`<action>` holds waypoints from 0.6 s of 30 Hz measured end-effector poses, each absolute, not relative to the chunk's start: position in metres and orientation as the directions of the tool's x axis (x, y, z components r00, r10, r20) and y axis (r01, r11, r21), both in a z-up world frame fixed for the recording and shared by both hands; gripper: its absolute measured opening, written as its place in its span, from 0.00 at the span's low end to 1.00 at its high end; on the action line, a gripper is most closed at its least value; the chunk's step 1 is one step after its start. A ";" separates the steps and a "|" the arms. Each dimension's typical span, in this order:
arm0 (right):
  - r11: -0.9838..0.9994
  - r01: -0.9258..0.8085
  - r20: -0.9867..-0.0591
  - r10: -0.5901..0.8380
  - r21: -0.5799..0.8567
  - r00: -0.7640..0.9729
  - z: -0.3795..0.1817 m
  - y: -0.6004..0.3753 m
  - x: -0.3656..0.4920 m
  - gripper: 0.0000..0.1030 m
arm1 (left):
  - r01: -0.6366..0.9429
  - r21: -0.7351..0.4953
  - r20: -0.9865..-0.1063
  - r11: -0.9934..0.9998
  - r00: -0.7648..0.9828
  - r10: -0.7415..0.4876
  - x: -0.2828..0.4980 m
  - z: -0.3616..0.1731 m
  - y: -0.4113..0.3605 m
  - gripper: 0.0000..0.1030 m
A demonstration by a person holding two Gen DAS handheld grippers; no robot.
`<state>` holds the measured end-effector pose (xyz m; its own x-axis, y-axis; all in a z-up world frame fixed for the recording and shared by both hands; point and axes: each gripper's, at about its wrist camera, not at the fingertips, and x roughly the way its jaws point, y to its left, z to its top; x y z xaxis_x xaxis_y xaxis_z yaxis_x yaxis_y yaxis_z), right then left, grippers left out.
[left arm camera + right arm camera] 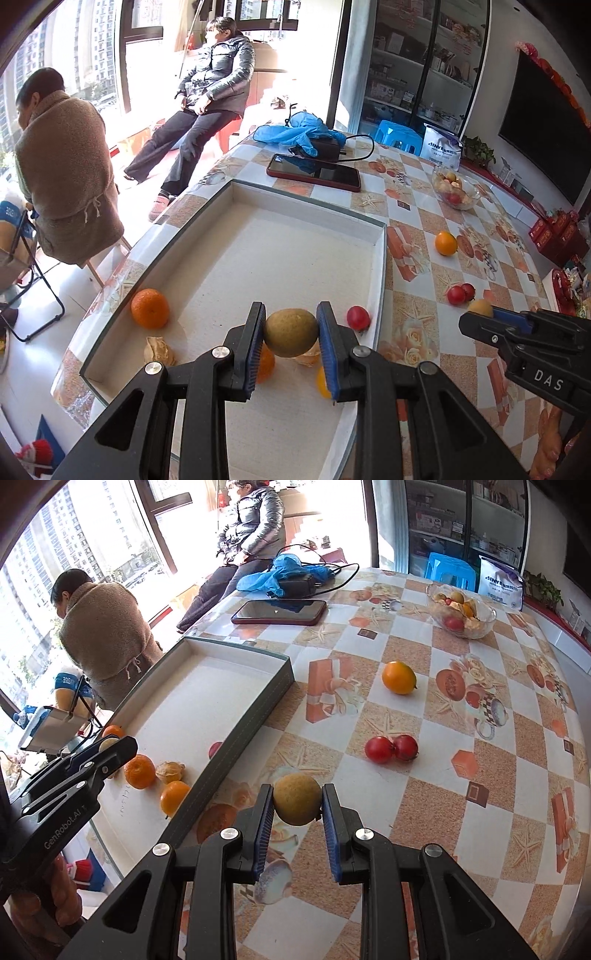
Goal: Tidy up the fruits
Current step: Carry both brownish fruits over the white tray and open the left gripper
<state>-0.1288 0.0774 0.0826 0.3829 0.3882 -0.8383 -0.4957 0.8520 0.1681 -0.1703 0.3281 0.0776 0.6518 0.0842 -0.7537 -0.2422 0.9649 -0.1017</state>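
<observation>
1. Right now the left gripper (291,332) pinches a round tan-brown fruit (291,332) between its blue pads, above the near part of the white tray (380,258).
2. Likewise, the right gripper (297,805) pinches a second tan-brown fruit (297,805) over the tablecloth (424,849), just outside the tray's right-hand wall.
3. Inside the tray, a large orange (150,308) lies near the left wall, with a papery husked fruit (159,350) just beside it.
4. A red cherry tomato (358,317) sits inside the tray against its right wall.
5. Under the left gripper, 2 small orange fruits and another husked fruit lie on the tray floor, partly hidden by the fingers.
6. Outside the tray, to its right, a small orange fruit (399,677) lies alone on the tablecloth.
7. Nearer than that fruit, still right of the tray, 2 red tomatoes (391,748) lie touching each other.
8. Beyond the tray's far wall lies a phone (314,172) in a red case, and behind it a blue cloth (295,131) over a black charger.
9. Far right of the tray stands a glass bowl (487,622) of mixed fruit.
10. Past the tray's left side, off the table, 2 people sit by the window.
</observation>
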 end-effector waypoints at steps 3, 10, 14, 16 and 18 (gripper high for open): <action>0.836 -0.524 -0.835 0.400 0.163 0.378 0.086 0.099 -0.126 0.26 | -0.270 -0.101 -0.760 0.958 0.642 0.101 -0.168 0.073 0.341 0.30; 0.797 -0.575 -0.838 0.433 0.184 0.333 0.086 0.147 -0.119 0.26 | -0.302 -0.071 -0.775 0.951 0.617 0.138 -0.160 0.063 0.355 0.30; 0.777 -0.603 -0.846 0.435 0.179 0.310 0.080 0.169 -0.118 0.26 | -0.312 -0.057 -0.784 0.948 0.602 0.151 -0.157 0.056 0.360 0.30; 0.771 -0.613 -0.854 0.428 0.173 0.297 0.074 0.177 -0.118 0.26 | -0.317 -0.056 -0.790 0.947 0.594 0.152 -0.156 0.052 0.362 0.30; 0.769 -0.615 -0.860 0.423 0.174 0.285 0.069 0.181 -0.118 0.26 | -0.320 -0.054 -0.794 0.946 0.588 0.153 -0.156 0.049 0.363 0.30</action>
